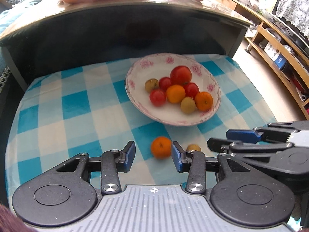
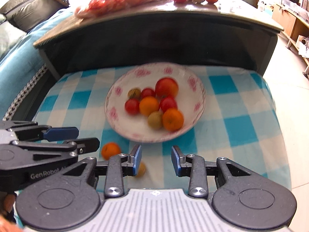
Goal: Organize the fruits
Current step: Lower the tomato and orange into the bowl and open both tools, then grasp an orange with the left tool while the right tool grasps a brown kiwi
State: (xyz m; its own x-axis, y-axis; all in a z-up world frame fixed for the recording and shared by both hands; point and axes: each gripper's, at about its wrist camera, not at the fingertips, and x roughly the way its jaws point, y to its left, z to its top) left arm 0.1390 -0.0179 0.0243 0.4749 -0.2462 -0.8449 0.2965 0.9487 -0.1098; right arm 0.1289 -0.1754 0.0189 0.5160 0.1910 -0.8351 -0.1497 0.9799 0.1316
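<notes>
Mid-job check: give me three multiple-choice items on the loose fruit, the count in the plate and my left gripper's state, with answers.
1. Where is the loose orange?
A. in the plate
B. on the checked cloth, between the left gripper's fingers
C. on the dark table

2. How many orange fruits lie in the plate?
A. two
B. four
C. none

3. The left gripper is:
A. shut on a tomato
B. out of view
C. open

Answers: 1 B, it sits on the checked cloth between the blue pads; 2 A, two orange ones among the red and yellowish fruit; 3 C, a wide gap, pads not clamping.
</notes>
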